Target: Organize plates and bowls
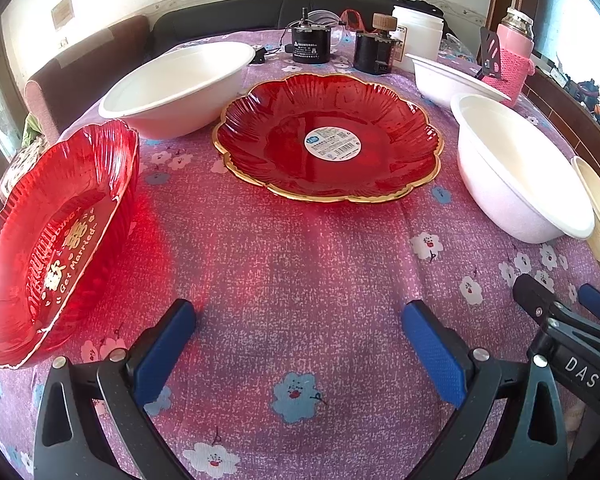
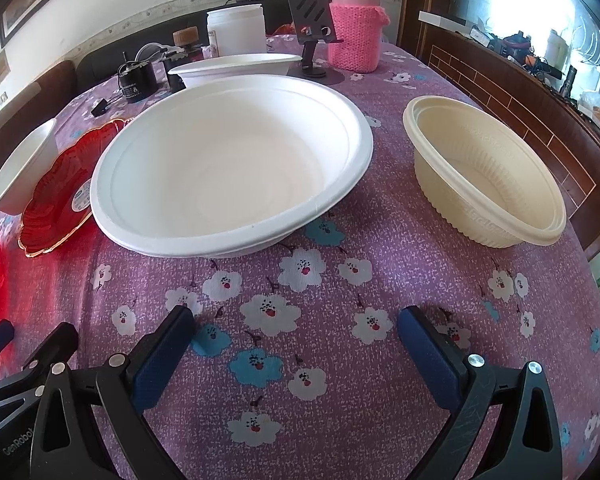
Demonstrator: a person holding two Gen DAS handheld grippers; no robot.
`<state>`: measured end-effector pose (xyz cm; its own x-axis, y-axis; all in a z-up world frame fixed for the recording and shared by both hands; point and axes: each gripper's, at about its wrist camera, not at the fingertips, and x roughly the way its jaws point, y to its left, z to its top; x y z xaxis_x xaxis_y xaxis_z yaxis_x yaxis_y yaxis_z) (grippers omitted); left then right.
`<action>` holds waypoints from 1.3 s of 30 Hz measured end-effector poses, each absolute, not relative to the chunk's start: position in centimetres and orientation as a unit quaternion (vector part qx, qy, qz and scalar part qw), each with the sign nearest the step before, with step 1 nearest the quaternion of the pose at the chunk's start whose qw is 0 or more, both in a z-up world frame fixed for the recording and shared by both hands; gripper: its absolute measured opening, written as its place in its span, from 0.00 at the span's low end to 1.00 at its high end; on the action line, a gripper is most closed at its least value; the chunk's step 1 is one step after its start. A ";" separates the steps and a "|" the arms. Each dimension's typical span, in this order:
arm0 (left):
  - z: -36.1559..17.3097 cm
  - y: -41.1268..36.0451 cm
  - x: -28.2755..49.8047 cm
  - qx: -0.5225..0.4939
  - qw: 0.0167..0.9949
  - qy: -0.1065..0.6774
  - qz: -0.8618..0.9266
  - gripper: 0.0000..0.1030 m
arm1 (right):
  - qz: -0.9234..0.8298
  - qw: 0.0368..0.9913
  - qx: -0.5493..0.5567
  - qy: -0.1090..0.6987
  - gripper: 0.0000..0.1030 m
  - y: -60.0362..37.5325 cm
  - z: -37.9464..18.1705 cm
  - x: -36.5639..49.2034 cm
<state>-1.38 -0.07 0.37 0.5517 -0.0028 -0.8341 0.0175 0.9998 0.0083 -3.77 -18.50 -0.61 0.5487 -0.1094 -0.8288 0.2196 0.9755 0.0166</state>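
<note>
- The left gripper (image 1: 298,318) is spread wide and holds nothing, over a bare stretch of the floral purple tablecloth (image 1: 300,248).
- The right gripper (image 2: 296,326) is likewise wide apart and empty, above open cloth.
- Ahead of the left gripper lies the gold-rimmed red plate (image 1: 327,131), flat, with clear cloth between it and the fingertips.
- A second red plate with gold lettering (image 1: 56,240) sits at the table's left edge, tilted.
- A white bowl (image 1: 176,88) stands behind it, near the gold-rimmed plate's rim.
- Ahead of the right gripper sits a large white bowl (image 2: 232,164), beside a cream ribbed bowl (image 2: 484,176) near the right table edge, with a gap between them.
- A smaller white bowl (image 2: 236,67) stands behind, just before a pink knit-sleeved flask (image 2: 356,28).
</note>
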 end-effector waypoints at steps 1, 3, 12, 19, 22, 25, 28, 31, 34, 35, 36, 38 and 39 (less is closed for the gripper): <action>0.4 -0.1 -1.4 0.008 0.881 0.474 -0.006 1.00 | -0.094 0.878 0.059 0.466 0.99 -18.5 -0.6 -3.8; 0.5 -0.1 -1.4 0.008 0.881 0.474 -0.007 1.00 | -0.094 0.878 0.059 0.466 0.99 -18.5 -0.6 -3.8; 0.4 -0.1 -1.6 0.008 0.881 0.473 -0.008 1.00 | -0.094 0.878 0.059 0.465 0.99 -18.5 -0.5 -3.9; 0.4 -0.1 -1.6 0.008 0.881 0.472 -0.008 1.00 | -0.093 0.878 0.059 0.465 0.99 -18.5 -0.6 -3.9; 0.4 0.0 -1.6 0.009 0.881 0.473 -0.008 1.00 | -0.094 0.878 0.059 0.465 0.99 -18.5 -0.6 -3.9; 0.3 0.0 -1.6 0.008 0.881 0.473 -0.006 1.00 | -0.094 0.878 0.059 0.465 0.99 -18.5 -0.6 -3.9; 0.3 0.0 -1.3 0.007 0.881 0.474 -0.005 1.00 | -0.094 0.877 0.060 0.468 0.99 -18.5 -0.5 -4.0; 0.3 0.0 -1.3 0.010 0.880 0.475 -0.008 1.00 | -0.095 0.871 0.062 0.477 0.99 -18.6 -0.4 -3.8; 0.4 0.1 -1.8 0.012 0.875 0.485 -0.015 1.00 | -0.096 0.871 0.059 0.479 0.99 -18.5 -0.4 -4.0; 0.6 0.2 -2.2 0.009 0.872 0.489 -0.020 1.00 | -0.094 0.870 0.059 0.480 0.99 -18.5 -0.3 -4.1; 0.8 0.4 -2.6 0.001 0.871 0.491 -0.029 0.98 | -0.093 0.870 0.059 0.481 0.99 -18.5 -0.3 -4.3; 1.9 1.2 -3.8 -0.024 0.873 0.484 -0.052 0.91 | -0.088 0.870 0.060 0.482 0.99 -18.5 -0.3 -4.9; 2.6 1.6 -4.4 -0.029 0.877 0.476 -0.059 0.91 | -0.079 0.872 0.066 0.479 0.99 -18.6 -0.1 -5.4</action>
